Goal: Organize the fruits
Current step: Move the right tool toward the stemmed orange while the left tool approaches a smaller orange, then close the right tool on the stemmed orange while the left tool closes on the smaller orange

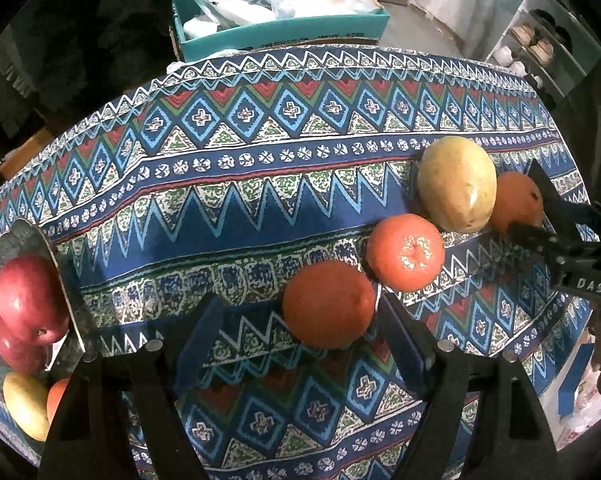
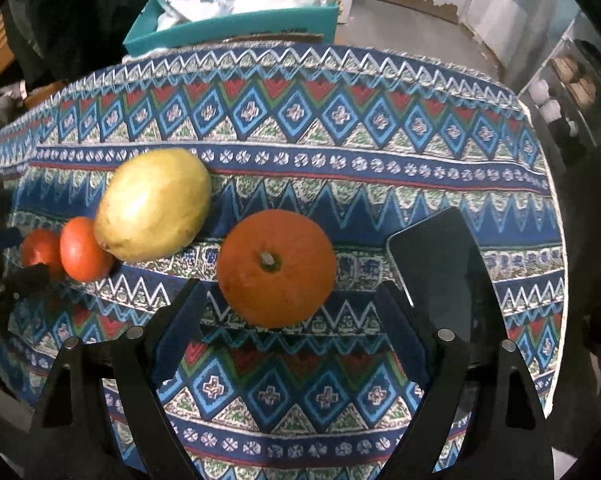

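- At the bottom of the left wrist view, the left gripper (image 1: 300,320) is spread wide, holding nothing; an orange (image 1: 328,304) lies between its fingers, close against the right-hand one, whether touching I cannot tell.
- Up and right of that orange sits a second orange (image 1: 405,252), then a yellow-green mango (image 1: 456,184), in a diagonal line on the patterned tablecloth (image 1: 236,184).
- At the right edge of that view, the right gripper (image 1: 540,216) reaches in around a third orange (image 1: 514,200) just beside the mango.
- At the lower left edge, a dark plate (image 1: 24,232) carries two red apples (image 1: 28,296); a yellow fruit (image 1: 24,404) shows just below them.
- In the right wrist view, the right gripper (image 2: 292,308) is also wide open and empty, with the stem-up third orange (image 2: 276,268) between its fingers, not pinched.
- A black phone (image 2: 440,268) lies right of this orange.
- A teal box (image 2: 236,28) stands beyond the table, at the frame's top.
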A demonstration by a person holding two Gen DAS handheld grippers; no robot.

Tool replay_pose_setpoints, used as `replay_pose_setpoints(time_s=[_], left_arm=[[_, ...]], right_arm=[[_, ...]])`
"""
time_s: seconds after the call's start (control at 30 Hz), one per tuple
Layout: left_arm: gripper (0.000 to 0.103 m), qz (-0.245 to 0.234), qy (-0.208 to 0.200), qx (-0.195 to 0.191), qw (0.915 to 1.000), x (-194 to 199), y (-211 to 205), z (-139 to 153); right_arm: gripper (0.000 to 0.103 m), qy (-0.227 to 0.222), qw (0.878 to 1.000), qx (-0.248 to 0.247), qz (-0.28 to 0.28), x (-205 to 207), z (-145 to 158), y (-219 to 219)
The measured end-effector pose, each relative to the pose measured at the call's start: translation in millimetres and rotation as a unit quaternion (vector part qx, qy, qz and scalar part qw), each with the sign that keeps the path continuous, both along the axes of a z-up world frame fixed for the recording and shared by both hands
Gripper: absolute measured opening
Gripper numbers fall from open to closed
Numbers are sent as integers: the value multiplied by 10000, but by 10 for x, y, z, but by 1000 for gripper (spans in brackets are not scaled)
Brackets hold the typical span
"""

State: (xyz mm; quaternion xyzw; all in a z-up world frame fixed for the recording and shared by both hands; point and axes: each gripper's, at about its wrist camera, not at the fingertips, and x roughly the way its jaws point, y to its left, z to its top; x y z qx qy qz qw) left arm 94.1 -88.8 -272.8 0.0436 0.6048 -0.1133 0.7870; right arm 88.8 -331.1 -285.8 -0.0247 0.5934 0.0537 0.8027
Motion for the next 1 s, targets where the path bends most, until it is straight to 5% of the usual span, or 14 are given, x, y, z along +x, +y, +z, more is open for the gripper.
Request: replay_pose_setpoints(time_s=[0.3, 0.47, 0.53, 0.67, 1.0], left_arm=[[81, -22, 25, -11, 10000, 72, -84, -105], [81, -153, -55, 81, 9998, 71, -137, -120], [77, -203, -65, 111, 9997, 69, -160, -123], [48, -341, -33, 7, 9994, 47, -204, -118], [46, -318, -164, -115, 9993, -41, -143, -5]], right_arm=[[86, -14, 10000, 83, -10, 75, -178, 0], [73, 47, 9997, 244, -30, 154, -286, 12], [67, 3, 9994, 340, -34, 160, -292, 17], [66, -22, 9996, 297, -11, 181, -311, 34], [65, -196, 9993, 332, 4, -10, -160, 25]])
